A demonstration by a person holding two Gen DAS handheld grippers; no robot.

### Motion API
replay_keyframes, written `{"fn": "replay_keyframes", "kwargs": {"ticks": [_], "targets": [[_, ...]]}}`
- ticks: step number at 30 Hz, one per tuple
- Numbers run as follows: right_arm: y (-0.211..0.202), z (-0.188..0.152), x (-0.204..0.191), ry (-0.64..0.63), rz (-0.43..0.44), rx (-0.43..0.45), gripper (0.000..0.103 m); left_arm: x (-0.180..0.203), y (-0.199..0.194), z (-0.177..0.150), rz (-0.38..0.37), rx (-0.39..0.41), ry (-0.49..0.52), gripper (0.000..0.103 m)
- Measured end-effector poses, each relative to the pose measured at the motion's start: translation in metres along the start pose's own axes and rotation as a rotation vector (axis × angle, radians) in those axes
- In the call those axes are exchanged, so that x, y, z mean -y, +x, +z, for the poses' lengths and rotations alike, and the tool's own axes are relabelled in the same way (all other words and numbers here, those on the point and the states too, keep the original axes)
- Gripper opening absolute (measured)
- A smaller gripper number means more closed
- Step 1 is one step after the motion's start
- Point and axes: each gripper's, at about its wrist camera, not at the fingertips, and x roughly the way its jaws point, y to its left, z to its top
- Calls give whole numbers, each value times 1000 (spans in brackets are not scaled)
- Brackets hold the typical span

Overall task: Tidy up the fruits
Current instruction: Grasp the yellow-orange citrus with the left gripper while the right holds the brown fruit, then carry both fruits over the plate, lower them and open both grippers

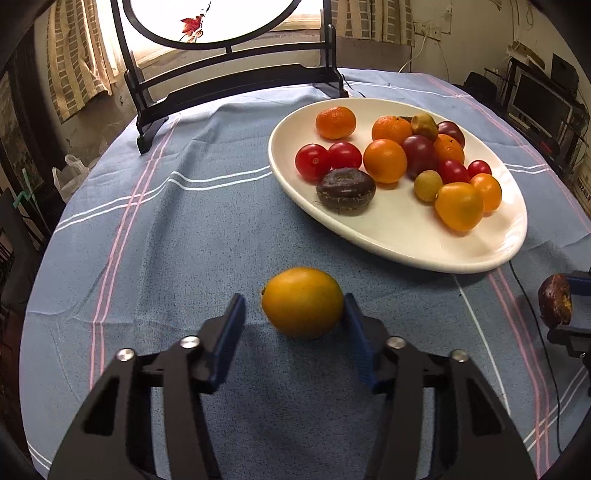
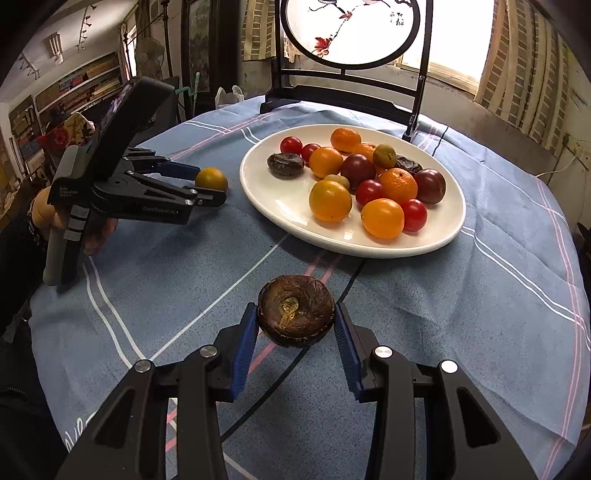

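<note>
Both grippers are low over the blue tablecloth (image 1: 155, 229), each with a fruit between its blue pads. Nearest in the right wrist view, the right gripper (image 2: 295, 325) is clamped on a dark brown shrivelled fruit (image 2: 295, 314), both pads touching its sides; the fruit looks lifted a little from the cloth, with its wrinkled face and a yellow spot turned to the camera. In the left wrist view, the left gripper (image 1: 295, 310) has its fingers apart around a yellow-orange fruit (image 1: 303, 302) that lies on the cloth. The right pad touches the fruit, the left pad stands clear of it with a gap.

Further away, toward the right side of the table, is a white oval plate (image 1: 406, 240). It carries small oranges, red cherry tomatoes, yellow-orange tomatoes, dark purple fruits, small green-brown ones and another dark shrivelled fruit (image 1: 345, 190). Behind the plate, at the far edge, stands a black wooden frame with a round painted screen (image 2: 351, 33).
</note>
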Motion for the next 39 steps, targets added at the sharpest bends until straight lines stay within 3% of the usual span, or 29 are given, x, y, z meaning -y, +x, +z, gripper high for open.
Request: {"fn": "replay_keyframes", "kwargs": {"ticks": [6, 13, 23, 31, 39], "targets": [[3, -2, -5, 1, 14, -5, 42, 7, -7, -8, 4, 0, 24, 42], [-9, -6, -14, -8, 22, 14, 42, 22, -44, -25, -32, 43, 58, 42], [-7, -9, -34, -30, 13, -3, 42, 73, -67, -44, -43, 66, 141, 42], [-51, 37, -11, 7, -60, 163, 42, 68, -95, 3, 4, 199, 84, 42], [-47, 79, 27, 86, -85, 233, 42, 67, -89, 52, 50, 256, 49, 42]]}}
